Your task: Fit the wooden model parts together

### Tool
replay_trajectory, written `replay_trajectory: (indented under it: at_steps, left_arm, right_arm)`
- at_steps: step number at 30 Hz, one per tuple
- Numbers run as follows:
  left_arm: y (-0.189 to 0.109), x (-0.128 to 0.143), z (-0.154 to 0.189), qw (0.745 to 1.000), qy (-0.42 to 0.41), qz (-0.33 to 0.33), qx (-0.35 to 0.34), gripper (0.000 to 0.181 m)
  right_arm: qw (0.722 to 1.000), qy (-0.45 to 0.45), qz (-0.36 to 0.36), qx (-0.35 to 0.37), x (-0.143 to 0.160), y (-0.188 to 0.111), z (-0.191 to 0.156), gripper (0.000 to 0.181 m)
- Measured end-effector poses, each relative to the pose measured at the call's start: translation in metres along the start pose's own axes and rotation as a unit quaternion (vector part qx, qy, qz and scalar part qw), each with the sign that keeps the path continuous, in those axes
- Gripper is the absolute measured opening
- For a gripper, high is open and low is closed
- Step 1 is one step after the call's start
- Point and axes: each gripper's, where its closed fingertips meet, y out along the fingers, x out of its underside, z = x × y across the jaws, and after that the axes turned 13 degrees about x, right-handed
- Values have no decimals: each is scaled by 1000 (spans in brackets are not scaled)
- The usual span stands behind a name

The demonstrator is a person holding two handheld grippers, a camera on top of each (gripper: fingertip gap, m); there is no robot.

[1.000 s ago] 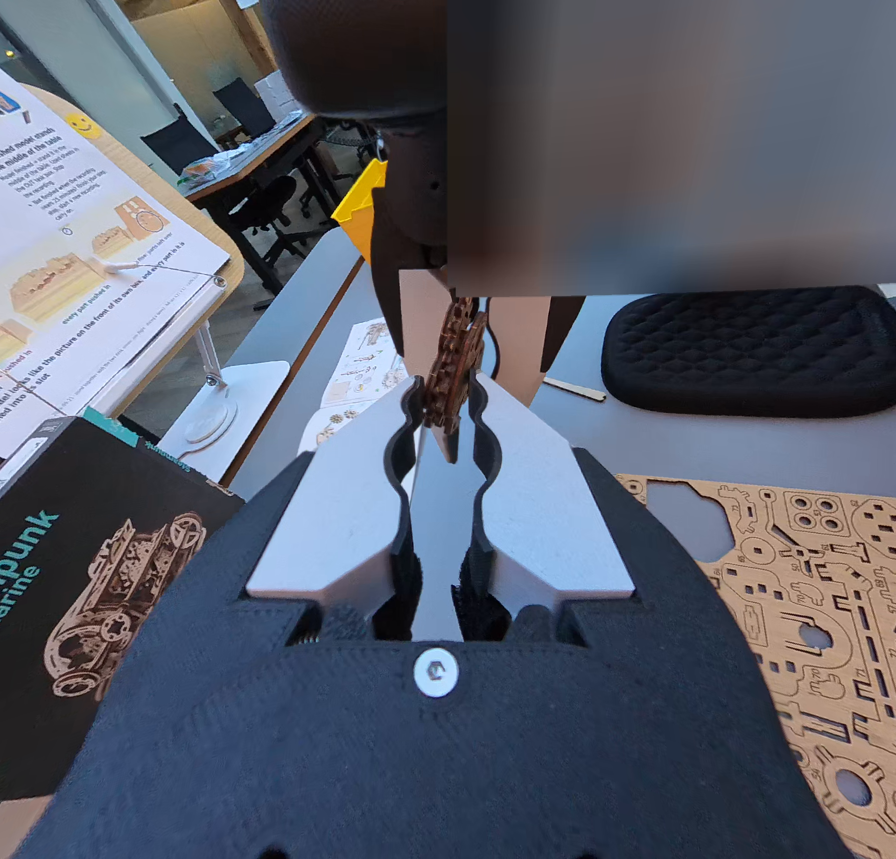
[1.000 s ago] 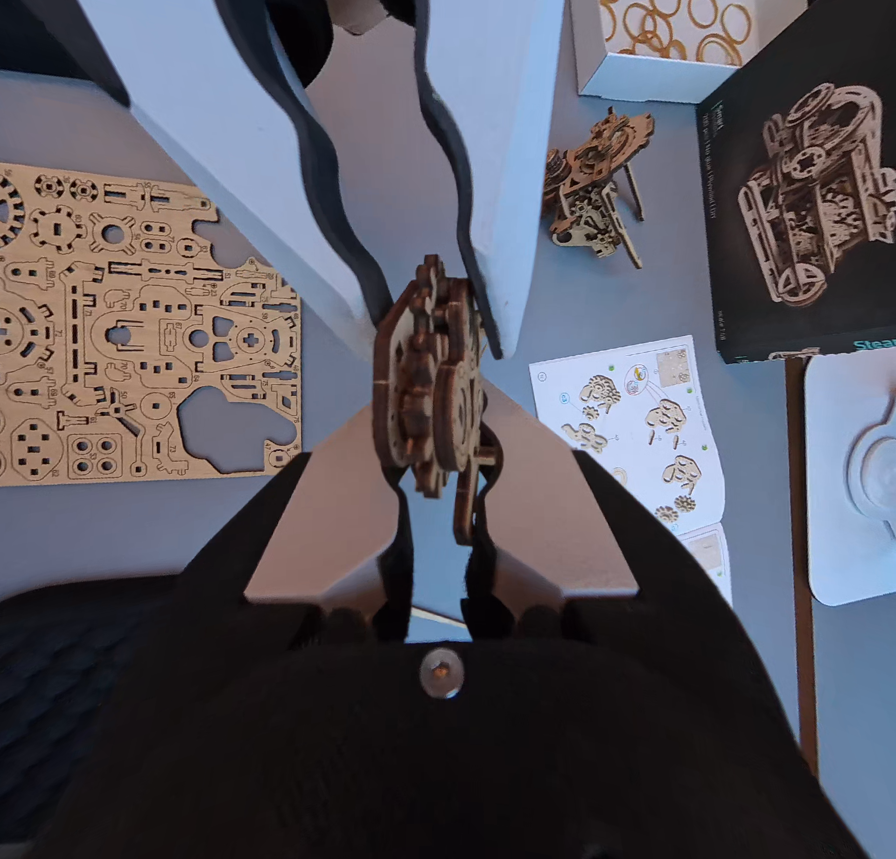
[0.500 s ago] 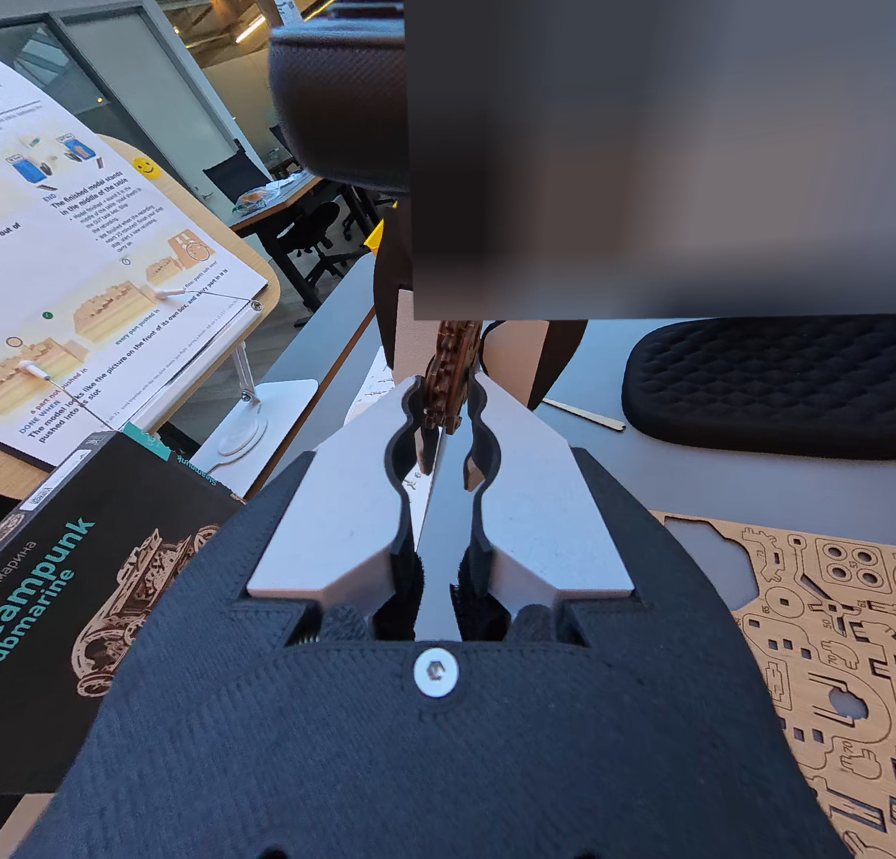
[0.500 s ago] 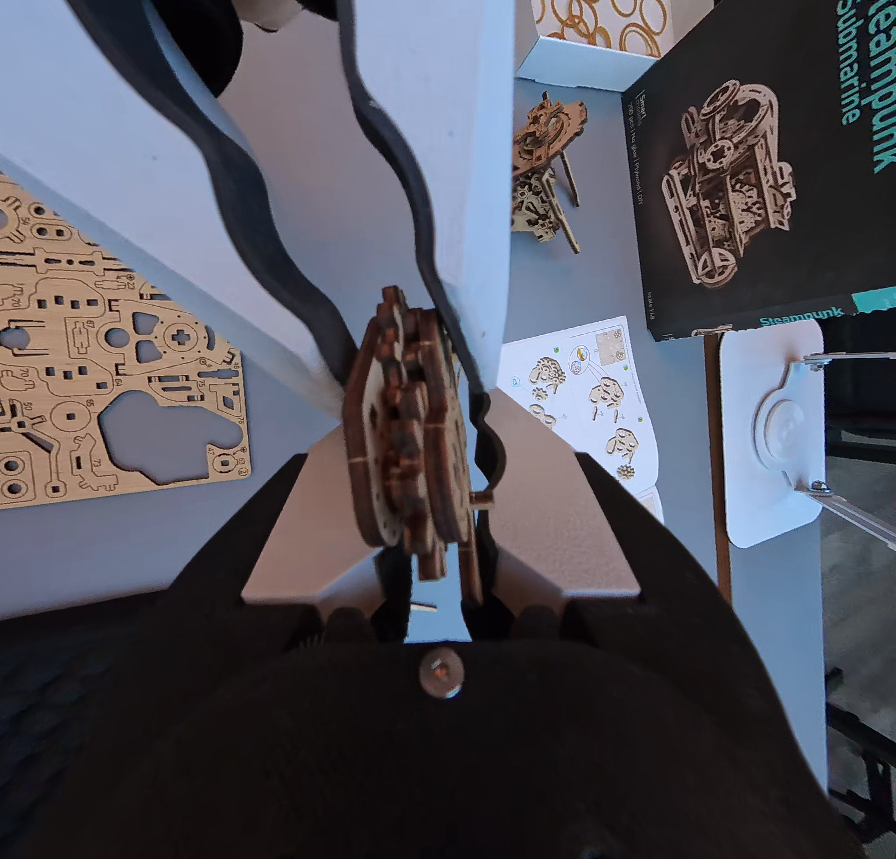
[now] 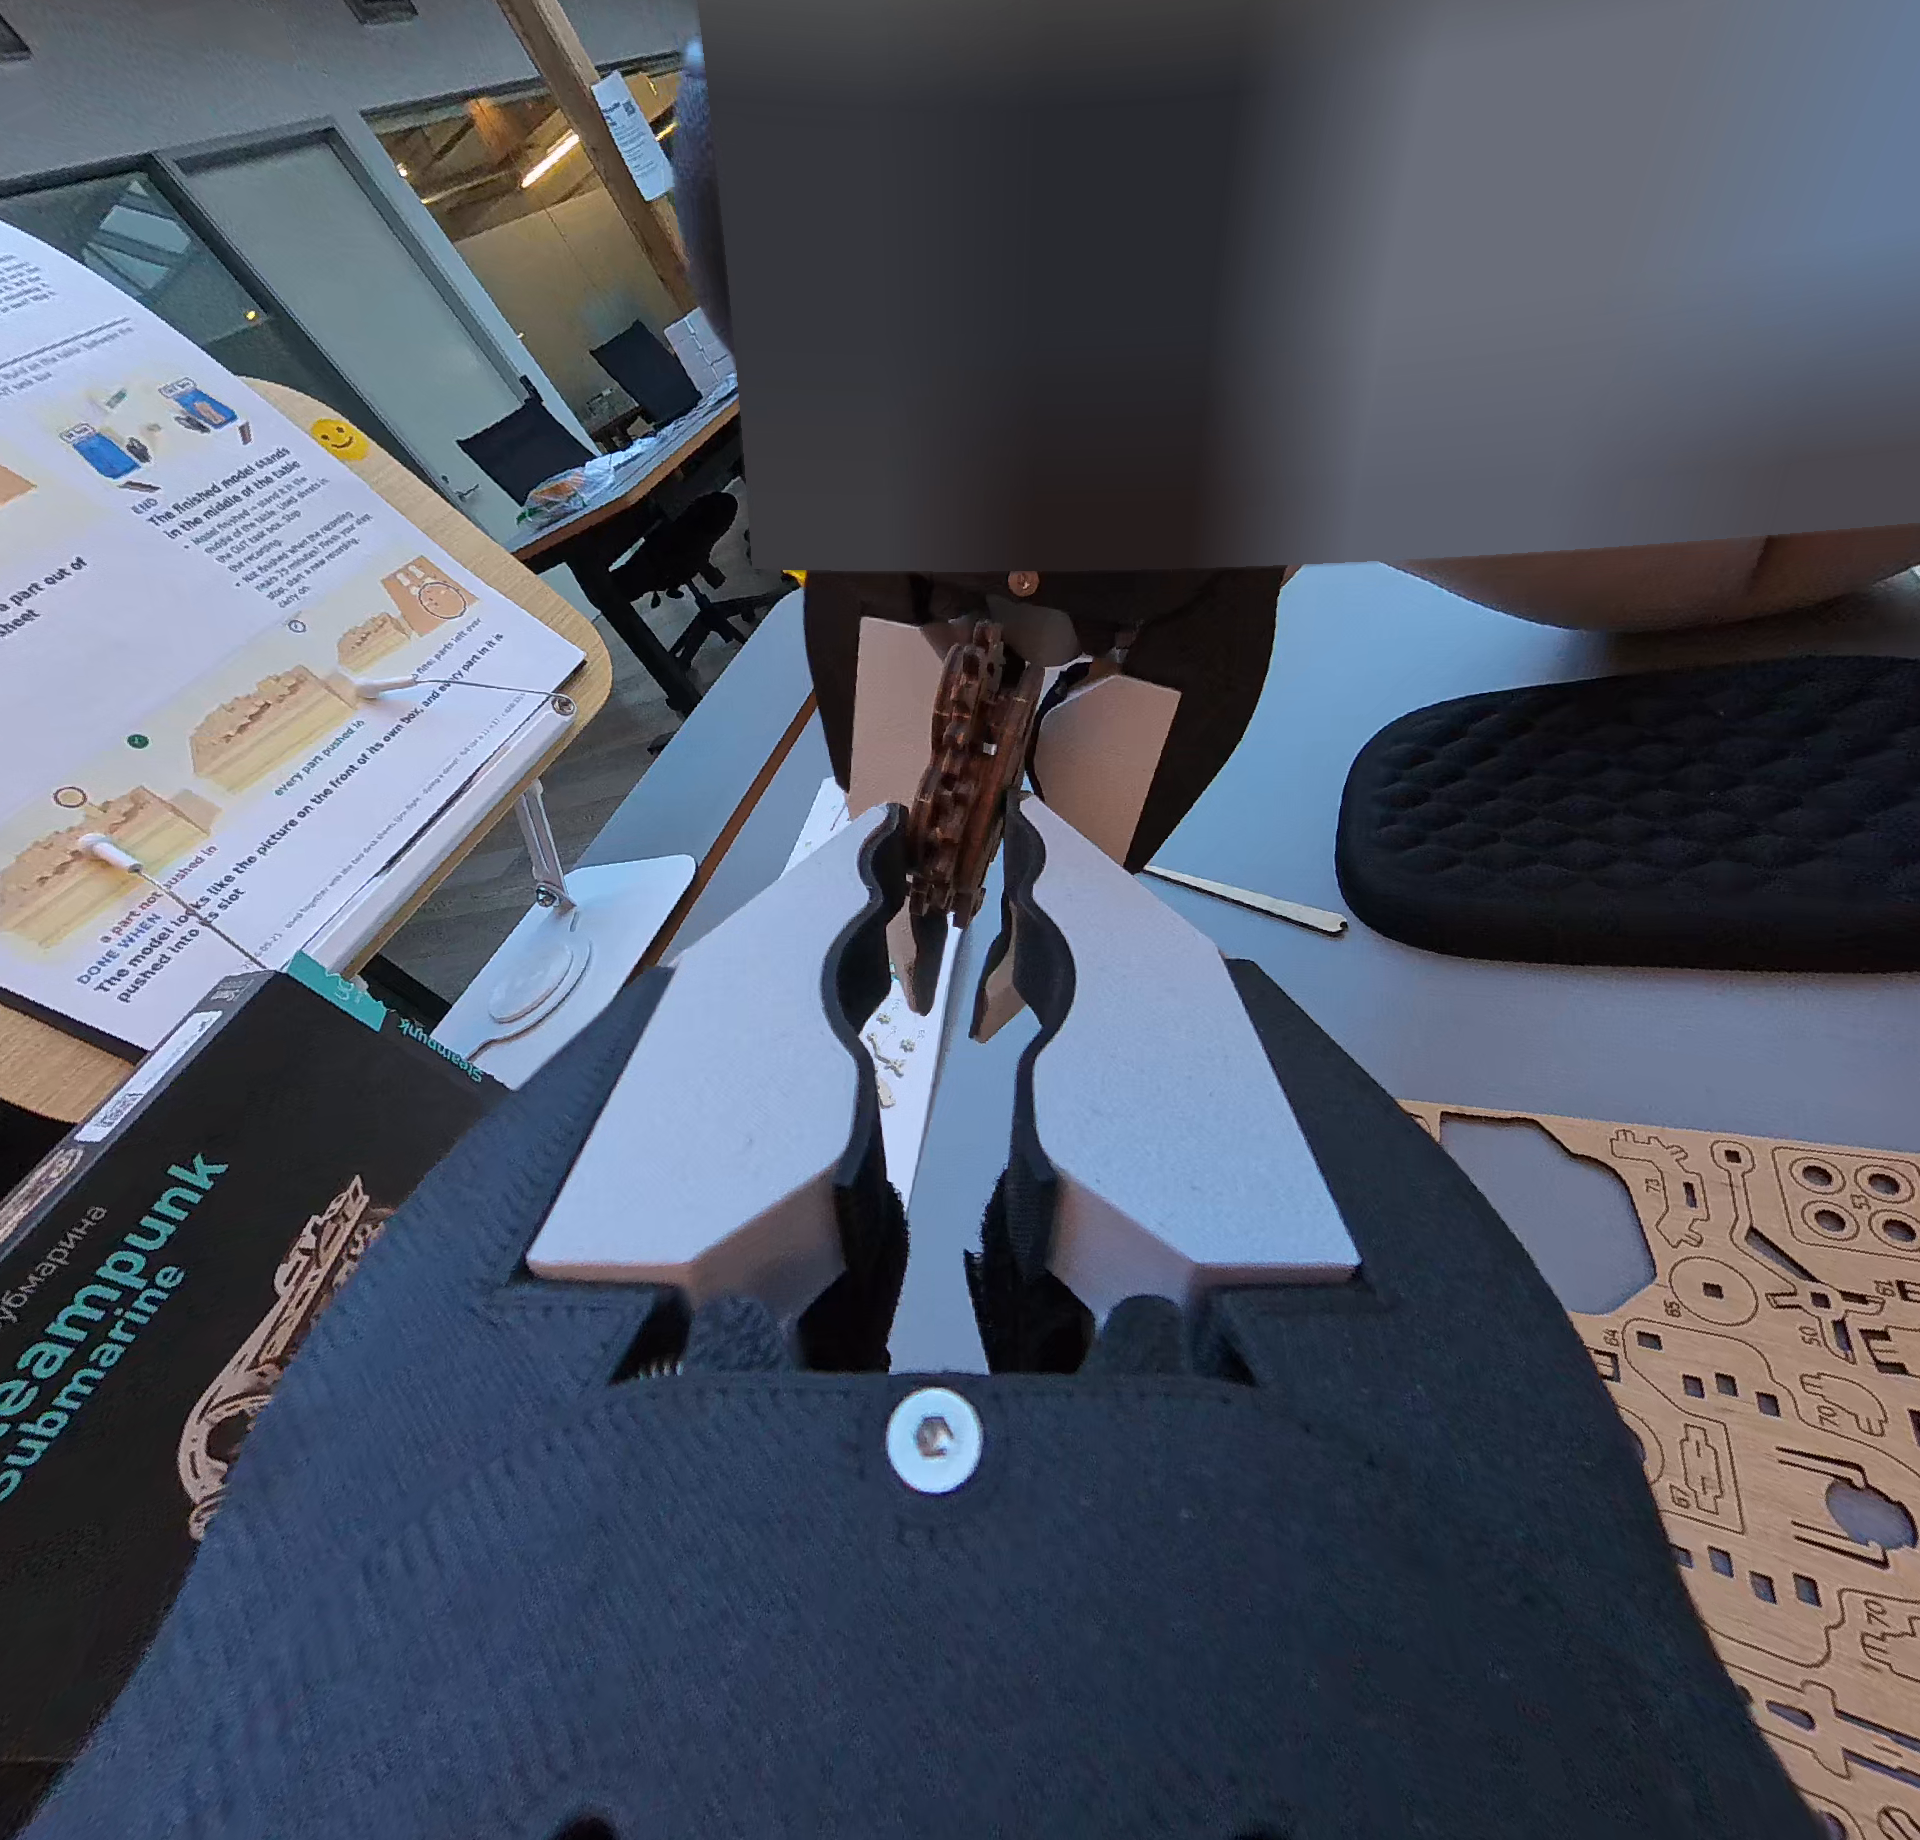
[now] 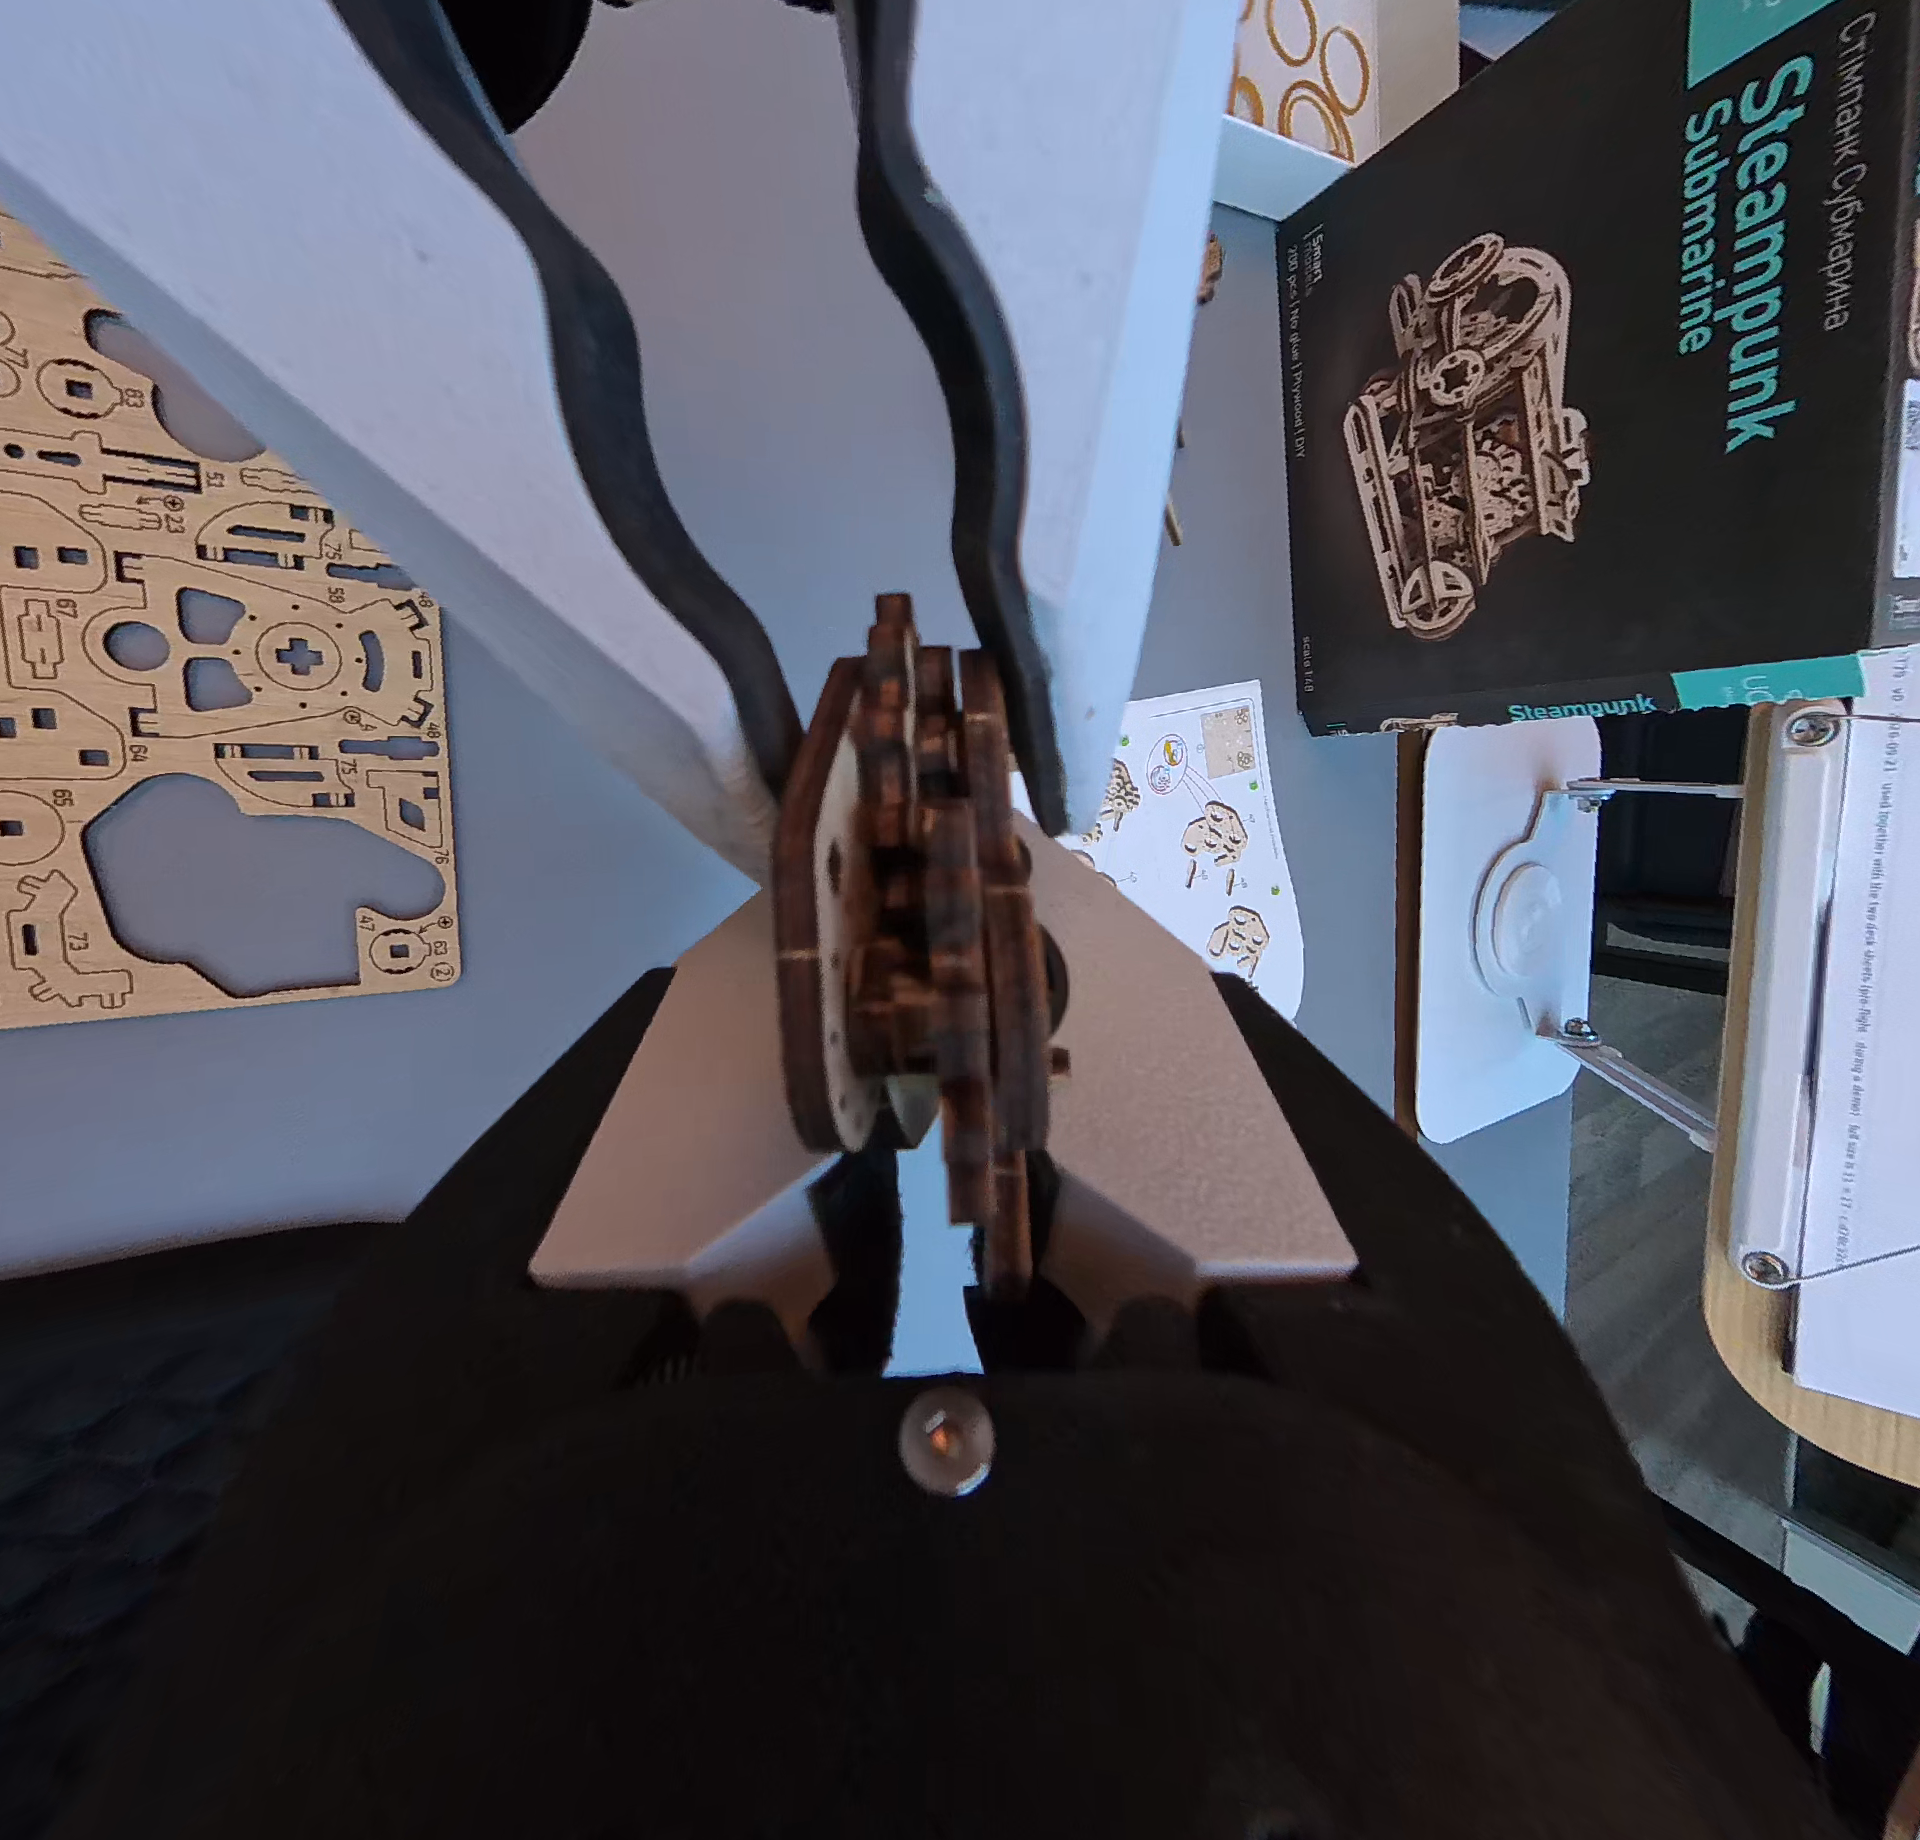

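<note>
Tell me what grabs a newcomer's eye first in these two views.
The dark wooden gear assembly stands out, held in mid-air between the right gripper and the left gripper, which meet tip to tip. Next come the laser-cut plywood sheet on the grey table and the black model kit box.

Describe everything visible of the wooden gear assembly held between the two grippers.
The wooden gear assembly is dark-stained, laser-cut plywood: several toothed gears stacked between flat side plates, seen edge-on, with a paler plate face on one side. It is held above the grey table, off any surface. The right gripper clamps its near end; the left gripper's fingertips pinch its far end.
</note>
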Motion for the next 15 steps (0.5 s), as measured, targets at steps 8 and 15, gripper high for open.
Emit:
replay_trajectory:
  at_steps: [8, 15]
  left_arm:
    - [0, 3, -3, 1000, -21, -3, -1, 16]
    - [1, 4, -2, 1000, 9, -21, -10, 14]
  right_arm:
    - [999, 19, 27, -6, -7, 3, 3, 15]
    - [1000, 6, 28, 2, -5, 5, 4, 20]
